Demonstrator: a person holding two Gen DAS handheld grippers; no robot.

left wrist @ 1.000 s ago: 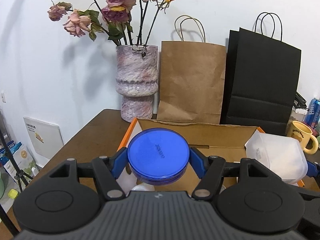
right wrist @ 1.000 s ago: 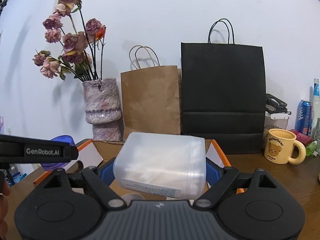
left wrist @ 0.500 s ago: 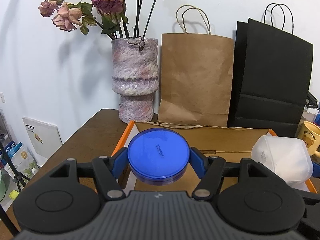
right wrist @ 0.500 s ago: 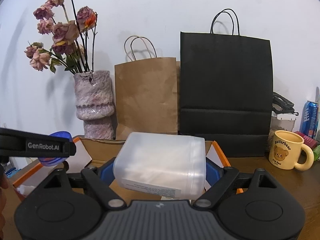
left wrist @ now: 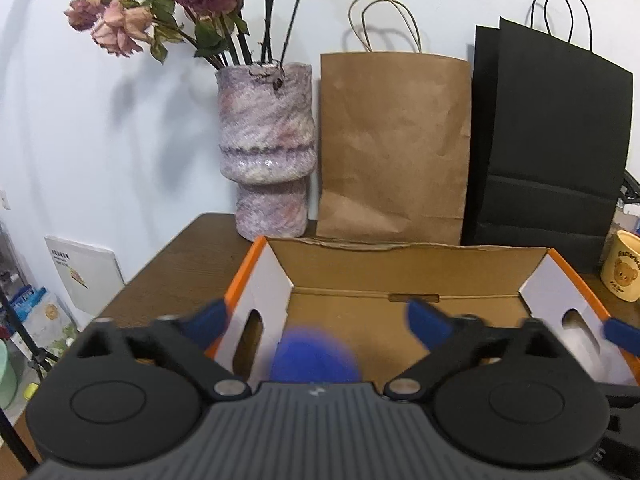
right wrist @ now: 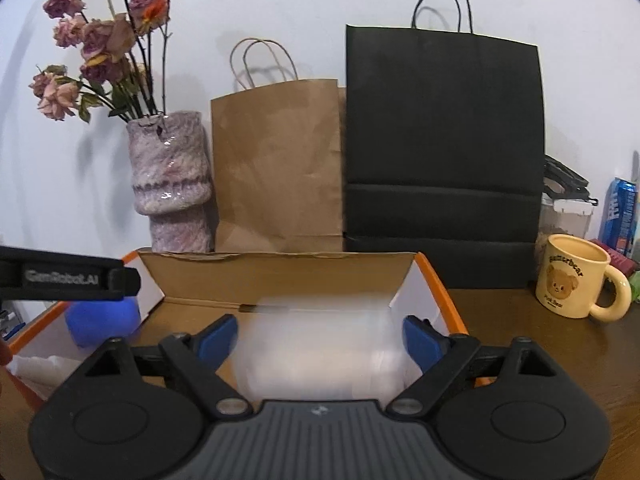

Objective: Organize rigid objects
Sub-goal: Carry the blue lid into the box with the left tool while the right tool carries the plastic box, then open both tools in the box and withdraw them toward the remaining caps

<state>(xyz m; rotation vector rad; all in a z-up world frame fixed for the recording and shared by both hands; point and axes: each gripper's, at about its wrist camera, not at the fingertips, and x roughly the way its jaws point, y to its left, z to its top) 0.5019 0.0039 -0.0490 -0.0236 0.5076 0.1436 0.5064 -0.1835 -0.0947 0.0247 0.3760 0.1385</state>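
Left gripper [left wrist: 316,320] jaws are opening, spread wide, blue pads clear of the round blue plastic lid-topped container [left wrist: 316,360], which shows as a motion-blurred blob low between them over the inside of the box, no pad pressing it, so released and probably dropping. Right gripper [right wrist: 320,336] jaws are opening too, wide; the translucent white plastic rectangular tub [right wrist: 320,356] is blurred between the pads with gaps on both sides, not gripped. Both items sit within the open brown cardboard box with orange rim and white end flaps [left wrist: 400,268]; the blue one is toward its left end, the tub toward the right, well apart in the right wrist view. Progress judgement: these two placements are about done. A pale object shows at the box's near left corner in the right wrist view, too unclear to name; whether more items remain cannot be told. Room: box walls close on either side of each gripper; the left gripper's left pad is over the box's left wall, so pull straight back and up. Behind the box stand a mottled purple ceramic vase of dried roses [left wrist: 266,152], a brown paper bag [left wrist: 394,148] and a black paper bag [left wrist: 548,152], all near the back wall. A yellow bear mug [right wrist: 576,280] is right of the box on the brown wooden table [right wrist: 560,360].
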